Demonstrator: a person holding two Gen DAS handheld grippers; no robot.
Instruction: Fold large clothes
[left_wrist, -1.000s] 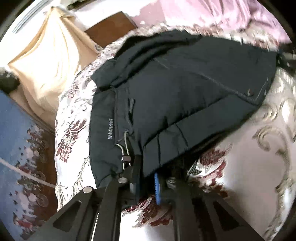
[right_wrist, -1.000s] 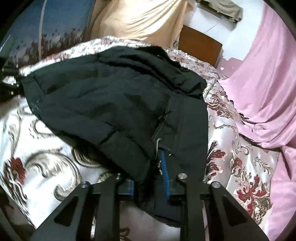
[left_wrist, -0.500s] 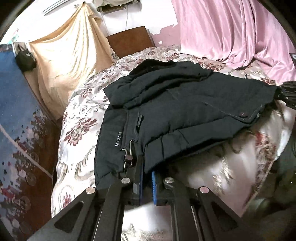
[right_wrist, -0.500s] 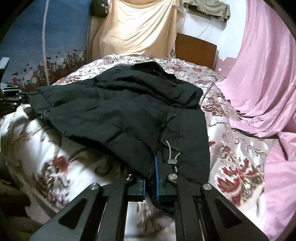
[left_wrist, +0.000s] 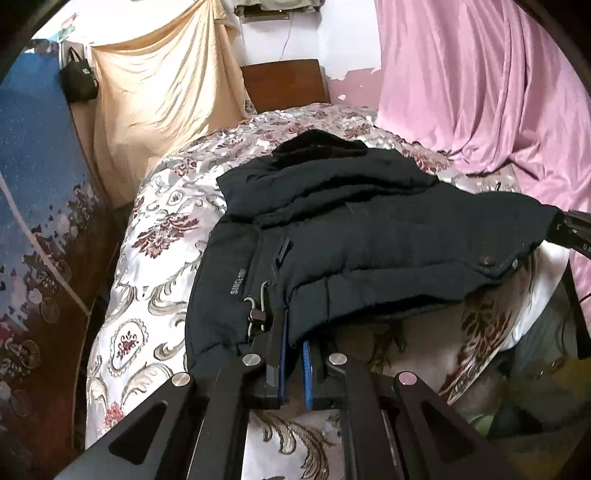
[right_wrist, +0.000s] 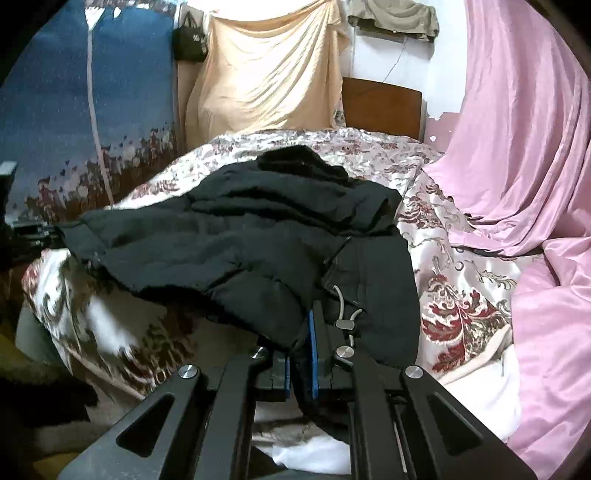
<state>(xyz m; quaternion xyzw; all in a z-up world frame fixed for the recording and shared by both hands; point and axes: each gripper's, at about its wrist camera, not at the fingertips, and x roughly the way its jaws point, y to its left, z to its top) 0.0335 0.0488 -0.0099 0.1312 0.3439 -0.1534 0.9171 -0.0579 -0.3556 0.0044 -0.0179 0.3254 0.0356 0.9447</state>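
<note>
Both tongs, left gripper (left_wrist: 293, 354) and right gripper (right_wrist: 300, 354), clamped on the dark jacket's (left_wrist: 369, 236) hem, have lifted it off the floral bedspread (left_wrist: 155, 258), readying the fold toward the collar

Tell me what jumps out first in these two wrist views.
A big dark jacket sprawls across the floral bedspread, its near hem lifted. Both grippers are shut on that hem: the left gripper beside a drawcord toggle, the right gripper at the opposite corner. Pink drapery fills the right side.
</note>
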